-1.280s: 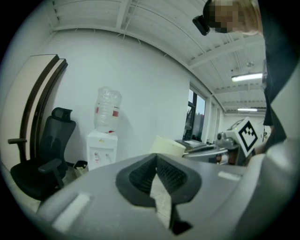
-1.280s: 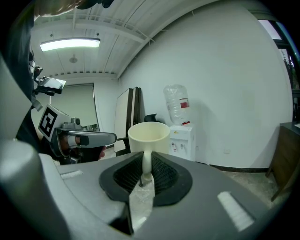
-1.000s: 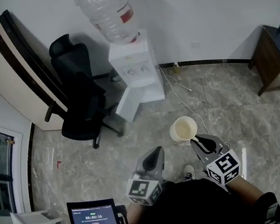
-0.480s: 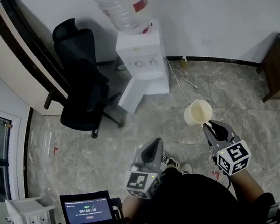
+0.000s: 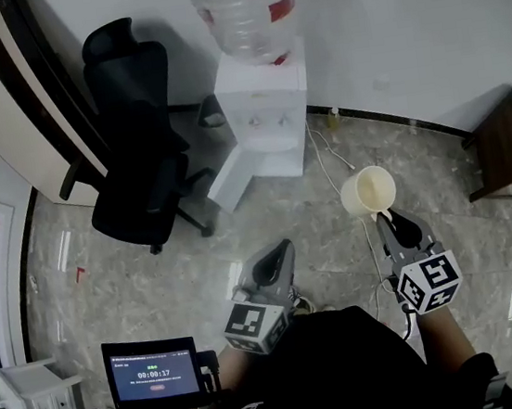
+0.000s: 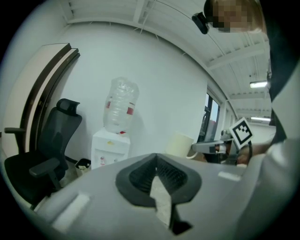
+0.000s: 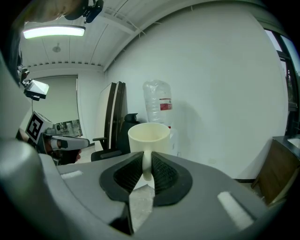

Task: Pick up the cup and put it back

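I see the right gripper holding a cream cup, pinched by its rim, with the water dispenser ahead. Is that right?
Not quite. The right gripper is holding the cream cup, but pinched by its handle, not its rim. The right gripper view shows the handle clamped between the jaws, with the rim free above them. The water dispenser is ahead.
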The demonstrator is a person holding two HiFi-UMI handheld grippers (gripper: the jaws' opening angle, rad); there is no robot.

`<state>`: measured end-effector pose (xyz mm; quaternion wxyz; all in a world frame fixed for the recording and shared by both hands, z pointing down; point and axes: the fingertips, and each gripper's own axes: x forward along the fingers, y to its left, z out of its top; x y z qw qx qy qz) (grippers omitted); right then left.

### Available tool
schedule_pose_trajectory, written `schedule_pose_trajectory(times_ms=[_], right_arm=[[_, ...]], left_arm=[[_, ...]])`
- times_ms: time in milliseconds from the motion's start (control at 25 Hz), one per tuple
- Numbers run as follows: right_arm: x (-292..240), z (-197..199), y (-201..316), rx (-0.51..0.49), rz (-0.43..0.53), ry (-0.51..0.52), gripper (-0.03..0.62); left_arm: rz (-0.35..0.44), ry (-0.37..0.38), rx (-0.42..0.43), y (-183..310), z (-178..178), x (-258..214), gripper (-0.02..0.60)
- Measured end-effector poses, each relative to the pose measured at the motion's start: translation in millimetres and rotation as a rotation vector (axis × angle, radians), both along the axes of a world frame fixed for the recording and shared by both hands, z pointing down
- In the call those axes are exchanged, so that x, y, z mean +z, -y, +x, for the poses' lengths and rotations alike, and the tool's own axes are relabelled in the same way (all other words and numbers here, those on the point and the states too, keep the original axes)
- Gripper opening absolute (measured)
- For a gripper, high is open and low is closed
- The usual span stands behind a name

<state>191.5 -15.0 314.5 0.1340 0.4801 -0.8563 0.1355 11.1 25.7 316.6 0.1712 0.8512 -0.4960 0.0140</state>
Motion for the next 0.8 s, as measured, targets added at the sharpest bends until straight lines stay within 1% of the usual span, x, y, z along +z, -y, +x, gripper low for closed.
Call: schedule_pose_trajectory(times_ms=[120, 240, 320, 440, 520, 600, 720, 800], right_arm=[[-7.3, -14.6, 22.2, 0.002, 0.019, 0.002, 0.055], [-9.1, -24.1, 41.8, -0.005, 0.025, 0.001, 0.055], [-7.1, -29.4, 54.4, -0.029, 0.023, -0.006, 0.055], [-3.3, -36.4, 78.8, -0.077, 0.022, -0.01, 0.055], [-0.1, -41.7, 98.6, -0.12, 0.023, -0.003, 0.055], [3.7, -46.0, 119.5, -0.184, 0.032, 0.008, 0.055], [8.3, -44.0, 146.7, -0.304, 0.043, 0.021, 0.055], [6.2, -46.1, 168.0, -0.383, 0.04, 0.02, 0.055]], left_arm=[[0.009, -0.004, -0.008, 20.8, -14.3, 0.0, 0.005], [-0.003, 0.008, -0.012, 33.8, -22.7, 4.4, 0.005], [-0.003, 0.014, -0.032, 41.2, -27.5, 5.2, 0.005], [0.0, 0.02, -0.088, 55.9, -35.0, 4.7, 0.005], [-0.002, 0.026, -0.141, 67.4, -40.3, 7.6, 0.005], [-0.004, 0.036, -0.206, 78.9, -40.5, 12.6, 0.005], [0.0, 0.056, -0.304, 92.1, -25.3, 13.5, 0.005], [-0.001, 0.069, -0.353, 104.8, -16.3, 1.9, 0.005]])
